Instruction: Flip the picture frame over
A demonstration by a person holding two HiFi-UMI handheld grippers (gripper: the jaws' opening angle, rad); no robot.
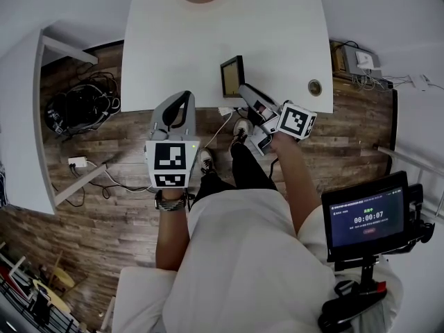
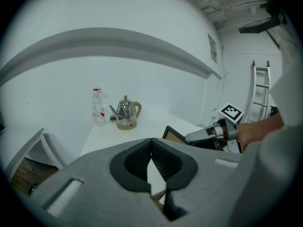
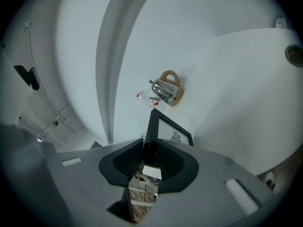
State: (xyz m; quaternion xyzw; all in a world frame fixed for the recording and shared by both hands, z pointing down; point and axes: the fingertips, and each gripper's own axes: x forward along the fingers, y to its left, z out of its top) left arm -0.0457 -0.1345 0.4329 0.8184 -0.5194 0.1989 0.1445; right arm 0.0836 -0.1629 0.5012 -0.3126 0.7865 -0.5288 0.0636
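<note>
A black picture frame [image 1: 232, 76] with a pale print stands tilted up on its edge near the front of the white table [image 1: 277, 26]. My right gripper [image 1: 244, 90] comes in from the lower right and is shut on the frame's near edge. In the right gripper view the frame's dark rim [image 3: 168, 129] runs up from between the pads. My left gripper [image 1: 179, 106] hovers at the table's front edge, left of the frame and apart from it. Its jaws meet at the tips, with nothing in them [image 2: 151, 143]. From there the frame [image 2: 176, 135] and the right gripper [image 2: 189, 137] show at the right.
A steel kettle [image 2: 126, 113] and a clear bottle [image 2: 98, 107] stand at the table's far edge. A round cable hole [image 1: 315, 87] sits near the front right corner. Cables and a power strip [image 1: 76, 162] lie on the wooden floor at the left. A timer screen [image 1: 366, 217] stands at the right.
</note>
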